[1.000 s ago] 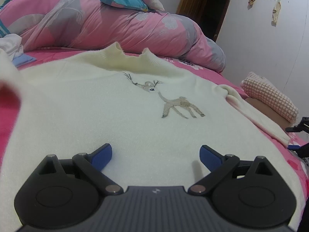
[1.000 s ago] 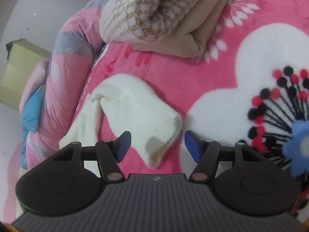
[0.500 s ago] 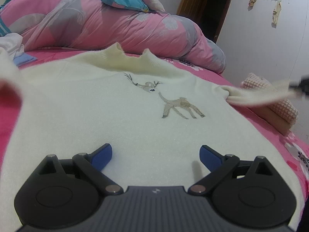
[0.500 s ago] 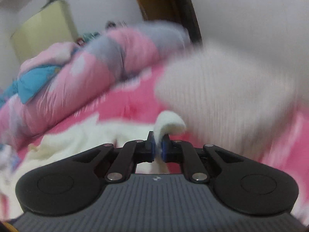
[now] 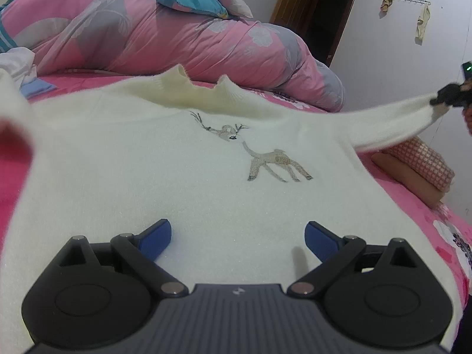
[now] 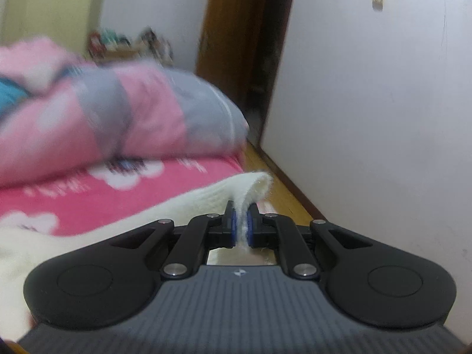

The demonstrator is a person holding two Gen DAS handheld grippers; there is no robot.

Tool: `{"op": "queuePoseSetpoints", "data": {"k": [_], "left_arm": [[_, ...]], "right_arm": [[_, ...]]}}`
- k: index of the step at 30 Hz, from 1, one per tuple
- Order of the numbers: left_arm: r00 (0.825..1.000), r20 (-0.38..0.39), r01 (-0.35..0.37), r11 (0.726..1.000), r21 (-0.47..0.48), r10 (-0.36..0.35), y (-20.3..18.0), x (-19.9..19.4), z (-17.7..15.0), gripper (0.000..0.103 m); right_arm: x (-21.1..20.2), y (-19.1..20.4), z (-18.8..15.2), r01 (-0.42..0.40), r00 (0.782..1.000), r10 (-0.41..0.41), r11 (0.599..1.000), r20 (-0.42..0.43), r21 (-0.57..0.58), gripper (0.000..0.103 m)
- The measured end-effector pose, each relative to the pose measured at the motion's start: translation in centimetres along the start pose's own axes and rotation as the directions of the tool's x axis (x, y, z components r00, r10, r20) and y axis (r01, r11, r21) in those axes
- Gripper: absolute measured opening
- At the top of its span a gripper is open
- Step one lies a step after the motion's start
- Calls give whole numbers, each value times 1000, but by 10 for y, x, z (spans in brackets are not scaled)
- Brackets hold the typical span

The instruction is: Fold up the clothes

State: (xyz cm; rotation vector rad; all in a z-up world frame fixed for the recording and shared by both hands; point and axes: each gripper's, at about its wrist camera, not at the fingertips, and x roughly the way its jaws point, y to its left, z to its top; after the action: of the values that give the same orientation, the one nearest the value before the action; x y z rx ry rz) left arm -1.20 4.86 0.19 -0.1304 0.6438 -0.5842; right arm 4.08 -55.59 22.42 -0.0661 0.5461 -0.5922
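Note:
A cream sweater [image 5: 147,159] with a deer design [image 5: 265,159] lies flat on the pink bed, collar at the far side. My left gripper [image 5: 237,239] rests open over its lower hem area, nothing between the blue pads. The sweater's right sleeve [image 5: 383,121] is stretched up and out to the right, its cuff pinched by my right gripper [image 5: 442,96] at the frame edge. In the right wrist view, my right gripper [image 6: 242,230] is shut on the sleeve cuff [image 6: 250,188], which folds over above the pads. The left sleeve [image 5: 14,112] rises at the far left.
A rolled pink, grey and teal duvet [image 5: 147,35] lies along the far side of the bed. A folded checked garment on a tan one [image 5: 421,168] sits at the right bed edge. A dark doorway [image 5: 330,8] and white wall [image 6: 383,118] stand beyond.
My right gripper shut on the sleeve cuff, rolled upright and lifted it off the bed, pulling the sleeve out taut to the right. The left gripper has stayed still and open.

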Motion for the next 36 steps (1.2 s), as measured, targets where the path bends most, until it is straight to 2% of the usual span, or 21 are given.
{"op": "queuePoseSetpoints", "data": {"k": [3, 4, 7, 9, 11, 13, 15, 17, 18, 19, 20, 22, 24, 27, 28, 29, 30, 32, 34, 35, 36], "left_arm": [[1000, -1, 1, 1000, -1, -1, 0, 0, 0, 98], [1000, -1, 0, 1000, -1, 0, 0, 0, 0, 98], [1000, 0, 0, 1000, -1, 0, 0, 0, 0, 98], [1000, 0, 0, 1000, -1, 0, -1, 0, 0, 98], [1000, -1, -1, 1000, 0, 1, -1, 0, 0, 98], [1000, -1, -2, 1000, 2, 2, -1, 0, 0, 98], [1000, -1, -5, 1000, 4, 5, -1, 0, 0, 98], [1000, -3, -9, 1000, 8, 9, -2, 1, 0, 98], [1000, -4, -12, 1000, 11, 12, -3, 1, 0, 98], [1000, -6, -15, 1000, 15, 16, -3, 1, 0, 98], [1000, -7, -19, 1000, 18, 19, -4, 2, 0, 98], [1000, -9, -25, 999, 25, 25, -5, 2, 0, 98], [999, -11, -31, 999, 32, 31, -6, 2, 0, 98], [999, -12, -41, 998, 43, 41, -8, 2, 0, 98], [999, -12, -42, 998, 44, 43, -8, 2, 0, 98], [999, -11, -43, 998, 45, 43, -8, 2, 0, 98], [999, -11, -41, 998, 44, 42, -8, 2, 0, 98], [999, -11, -39, 998, 42, 40, -7, 2, 0, 98], [999, -10, -35, 999, 38, 35, -6, 2, 0, 98], [999, -9, -32, 999, 35, 33, -6, 1, -1, 98], [1000, -8, -30, 999, 32, 30, -5, 1, -1, 98]], "right_arm": [[37, 18, -13, 68, 996, -71, 996, -58, -49, 7], [39, 15, -17, 79, 995, -80, 997, -59, -28, 8], [40, 1, -32, 106, 993, -104, 993, -48, 58, 18], [41, -9, -41, 124, 992, -120, 986, -42, 115, 31], [14, -33, -48, 90, 994, -102, 966, 38, 244, 39], [-22, -49, -59, 26, 991, -69, 940, 116, 339, 41], [-51, -49, -73, -83, 987, 24, 925, 160, 370, 41], [-77, -41, -90, -214, 971, 151, 897, 187, 387, 46], [-79, -29, -103, -291, 956, 244, 870, 165, 399, 49], [-78, -16, -117, -364, 931, 337, 835, 138, 414, 51], [-78, -3, -130, -432, 897, 428, 793, 113, 430, 53], [-61, 25, -158, -503, 827, 561, 705, 41, 500, 54], [-25, 57, -189, -499, 763, 645, 625, -37, 600, 54], [21, 89, -220, -435, 721, 690, 529, -70, 728, 54], [35, 97, -226, -412, 716, 694, 501, -69, 761, 54], [47, 105, -229, -400, 721, 690, 484, -59, 778, 53], [47, 110, -229, -403, 736, 676, 483, -39, 777, 51], [52, 120, -221, -419, 775, 631, 522, -7, 743, 49], [55, 125, -212, -433, 792, 610, 571, -8, 698, 11], [55, 127, -208, -439, 799, 601, 595, -9, 674, 7], [50, 125, -203, -451, 813, 582, 635, -4, 627, 7]]}}
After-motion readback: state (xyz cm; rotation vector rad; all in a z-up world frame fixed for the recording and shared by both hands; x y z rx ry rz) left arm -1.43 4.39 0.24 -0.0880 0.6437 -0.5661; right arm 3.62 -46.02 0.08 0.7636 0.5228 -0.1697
